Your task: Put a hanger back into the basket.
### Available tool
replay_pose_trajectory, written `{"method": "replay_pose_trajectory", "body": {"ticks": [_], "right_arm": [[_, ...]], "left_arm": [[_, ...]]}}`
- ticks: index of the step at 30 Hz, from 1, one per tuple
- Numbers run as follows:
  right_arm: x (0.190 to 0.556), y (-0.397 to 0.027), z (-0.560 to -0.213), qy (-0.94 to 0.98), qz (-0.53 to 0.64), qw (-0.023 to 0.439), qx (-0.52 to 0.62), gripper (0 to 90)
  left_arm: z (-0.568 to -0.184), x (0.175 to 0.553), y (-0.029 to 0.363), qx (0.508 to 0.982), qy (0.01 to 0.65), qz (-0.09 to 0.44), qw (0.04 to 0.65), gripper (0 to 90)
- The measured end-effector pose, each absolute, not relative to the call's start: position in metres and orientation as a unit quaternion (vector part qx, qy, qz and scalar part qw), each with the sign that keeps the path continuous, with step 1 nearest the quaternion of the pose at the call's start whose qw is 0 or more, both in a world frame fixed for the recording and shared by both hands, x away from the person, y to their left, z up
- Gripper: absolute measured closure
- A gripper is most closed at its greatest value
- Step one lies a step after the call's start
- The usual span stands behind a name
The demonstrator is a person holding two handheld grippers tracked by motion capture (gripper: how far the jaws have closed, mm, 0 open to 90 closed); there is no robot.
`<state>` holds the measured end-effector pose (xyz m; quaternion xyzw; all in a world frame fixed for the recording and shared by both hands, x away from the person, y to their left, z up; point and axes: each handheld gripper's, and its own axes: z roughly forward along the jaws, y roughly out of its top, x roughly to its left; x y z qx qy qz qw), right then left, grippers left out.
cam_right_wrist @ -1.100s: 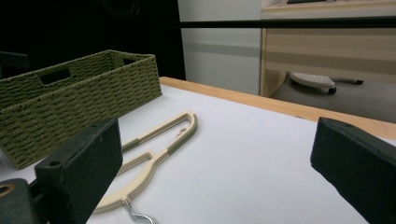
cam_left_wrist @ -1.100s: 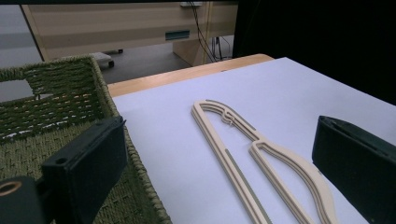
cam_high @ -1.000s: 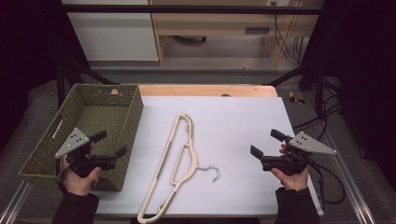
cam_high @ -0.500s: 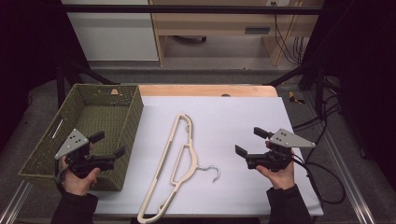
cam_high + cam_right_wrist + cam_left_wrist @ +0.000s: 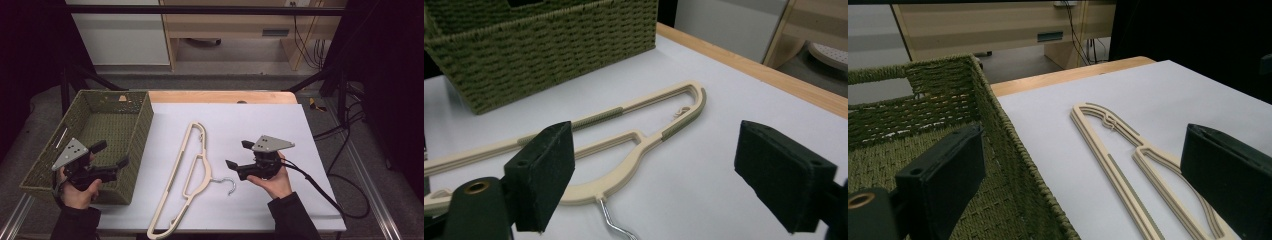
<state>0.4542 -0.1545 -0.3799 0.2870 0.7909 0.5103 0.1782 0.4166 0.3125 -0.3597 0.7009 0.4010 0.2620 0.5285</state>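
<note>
My right tool (image 5: 236, 155) hovers just beside the cream plastic hanger (image 5: 186, 172), near its metal hook (image 5: 229, 186). Its jaws stand apart and have just been closing a little, with nothing between them. The hanger lies flat on the white worktop (image 5: 265, 125). My left tool (image 5: 111, 154), jaws apart and empty, is over the green woven basket (image 5: 135, 107) left of the hanger.

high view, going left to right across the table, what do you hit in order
left gripper → green woven basket → cream hanger → hanger's metal hook → right gripper, with both grippers' jaws open and nothing between them
</note>
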Motion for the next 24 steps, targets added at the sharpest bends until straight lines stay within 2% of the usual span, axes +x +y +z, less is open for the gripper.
{"method": "replay_pose_trajectory", "body": {"ticks": [6, 13, 19, 24], "right_arm": [[0.466, -0.137, -0.396, 0.809, 0.5, 0.147, 0.271, 28.7], [0.474, -0.123, -0.422, 0.833, 0.472, 0.124, 0.261, 35.0], [0.477, -0.114, -0.442, 0.857, 0.433, 0.117, 0.254, 40.9], [0.477, -0.109, -0.454, 0.869, 0.417, 0.109, 0.243, 49.4]], "left_arm": [[-0.358, 0.415, 0.315, 0.698, 0.4, 0.263, 0.534, 4.3], [-0.357, 0.414, 0.313, 0.702, 0.395, 0.263, 0.531, 4.3], [-0.358, 0.414, 0.314, 0.701, 0.395, 0.267, 0.53, 4.3], [-0.357, 0.413, 0.315, 0.7, 0.393, 0.267, 0.533, 4.5]]}}
